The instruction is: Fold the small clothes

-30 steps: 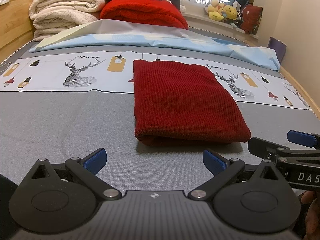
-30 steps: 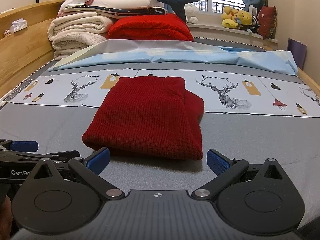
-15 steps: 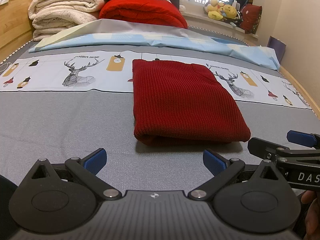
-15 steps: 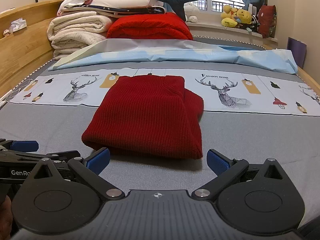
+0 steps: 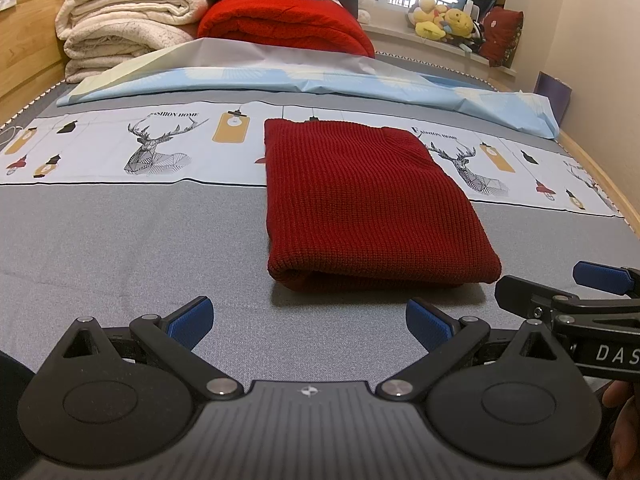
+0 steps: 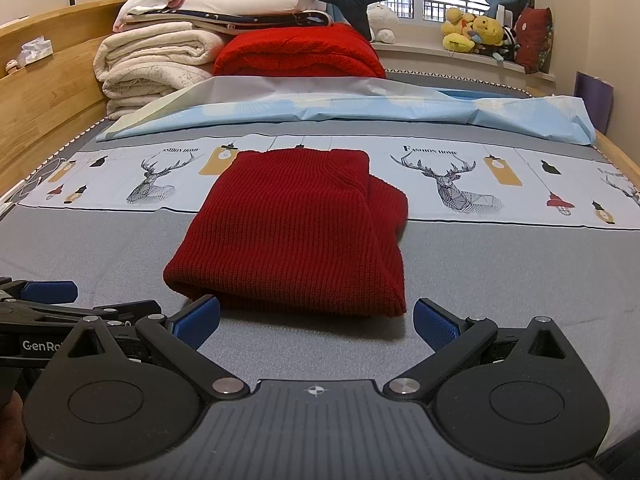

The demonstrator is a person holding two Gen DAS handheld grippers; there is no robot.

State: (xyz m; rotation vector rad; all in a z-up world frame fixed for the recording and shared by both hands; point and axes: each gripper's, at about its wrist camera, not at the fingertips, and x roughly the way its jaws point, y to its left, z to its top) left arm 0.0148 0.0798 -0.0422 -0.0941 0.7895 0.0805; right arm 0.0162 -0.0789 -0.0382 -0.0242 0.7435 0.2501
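A dark red knitted garment (image 5: 372,208) lies folded into a thick rectangle on the grey bed cover (image 5: 120,248); its folded edge faces me. In the right wrist view the same garment (image 6: 296,232) shows a second layer sticking out on its right side. My left gripper (image 5: 308,320) is open, low over the cover just short of the fold, holding nothing. My right gripper (image 6: 316,320) is open too, its left fingertip close to the garment's near edge, apart from it as far as I can see. Each gripper shows at the edge of the other's view.
A deer-print band (image 5: 100,152) runs across the bed under the garment's far end. Behind it lie a light blue sheet (image 6: 360,112), a red blanket (image 6: 296,52) and stacked white bedding (image 6: 156,64). Wooden bed rails (image 6: 48,92) bound the sides. Plush toys (image 6: 476,32) sit on the windowsill.
Almost nothing differs. Both grippers stay open in the same spot before the folded garment, with only a very slight shift of view.
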